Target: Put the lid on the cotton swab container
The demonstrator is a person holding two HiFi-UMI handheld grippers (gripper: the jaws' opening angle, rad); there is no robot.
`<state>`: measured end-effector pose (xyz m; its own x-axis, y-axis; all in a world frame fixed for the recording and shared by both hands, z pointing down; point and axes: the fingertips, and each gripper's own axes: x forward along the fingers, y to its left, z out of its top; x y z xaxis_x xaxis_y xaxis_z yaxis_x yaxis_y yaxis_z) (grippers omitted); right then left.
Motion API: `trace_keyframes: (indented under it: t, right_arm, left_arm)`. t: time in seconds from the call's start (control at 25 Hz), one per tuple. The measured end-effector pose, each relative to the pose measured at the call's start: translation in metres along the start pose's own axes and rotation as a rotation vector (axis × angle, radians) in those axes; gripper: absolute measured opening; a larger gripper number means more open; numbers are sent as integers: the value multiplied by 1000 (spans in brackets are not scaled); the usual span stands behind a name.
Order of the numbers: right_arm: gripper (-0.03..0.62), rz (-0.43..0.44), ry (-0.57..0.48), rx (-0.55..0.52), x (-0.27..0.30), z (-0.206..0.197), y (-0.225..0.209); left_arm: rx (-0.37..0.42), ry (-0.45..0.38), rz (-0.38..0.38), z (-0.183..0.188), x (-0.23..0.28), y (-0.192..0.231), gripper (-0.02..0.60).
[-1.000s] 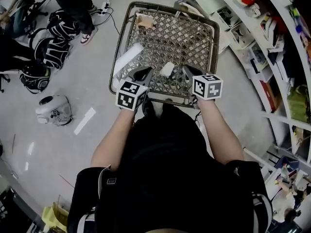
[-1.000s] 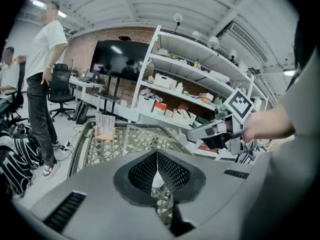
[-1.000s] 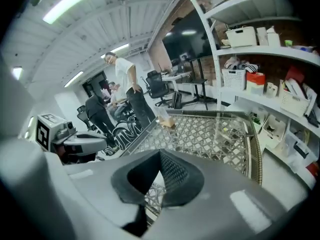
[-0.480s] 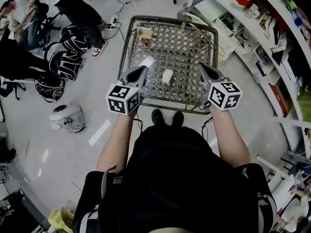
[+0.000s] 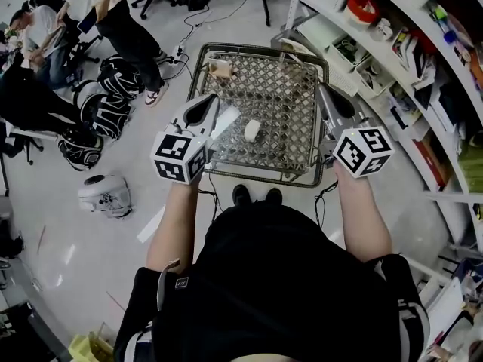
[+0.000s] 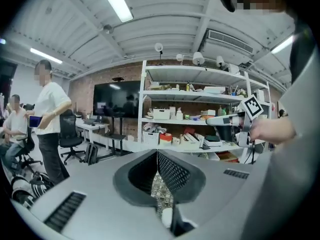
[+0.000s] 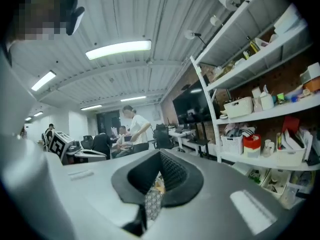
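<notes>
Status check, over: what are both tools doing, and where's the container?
Left tool and right tool shut, empty, raised. Small white container lies in mesh basket, untouched. Nothing in the way.

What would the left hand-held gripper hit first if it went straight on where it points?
Probably nothing near: the left hand-held gripper points roughly level, above the metal wire-mesh cart, toward the far white shelving unit. Depth is unclear.

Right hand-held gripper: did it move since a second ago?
Yes. The right hand-held gripper has swung outward to the right. Before, it pointed over the inside of the wire cart; now it sits at the cart's right rim.
</notes>
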<state>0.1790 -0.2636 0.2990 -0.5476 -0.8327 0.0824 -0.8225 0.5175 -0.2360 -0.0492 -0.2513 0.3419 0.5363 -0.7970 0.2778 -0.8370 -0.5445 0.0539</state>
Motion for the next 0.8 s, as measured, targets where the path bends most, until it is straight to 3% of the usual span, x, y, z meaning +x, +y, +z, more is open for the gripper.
trace_keyframes:
  t: [0.16, 0.36, 0.64, 0.8]
  right_arm:
    - [7, -7, -91, -59, -14, 34, 9]
    - [8, 5, -159, -122, -34, 57, 19]
    - [8, -18, -177, -145, -41, 56, 17]
    - [6, 0, -150, -164, -38, 45, 20]
  left_arm:
    - [73, -46, 0, 29, -7, -13, 6]
    - [80, -130, 9, 62, -25, -24, 6]
    - [71, -166, 35, 78, -41, -20, 6]
    - [66, -148, 55, 69, -41, -13, 6]
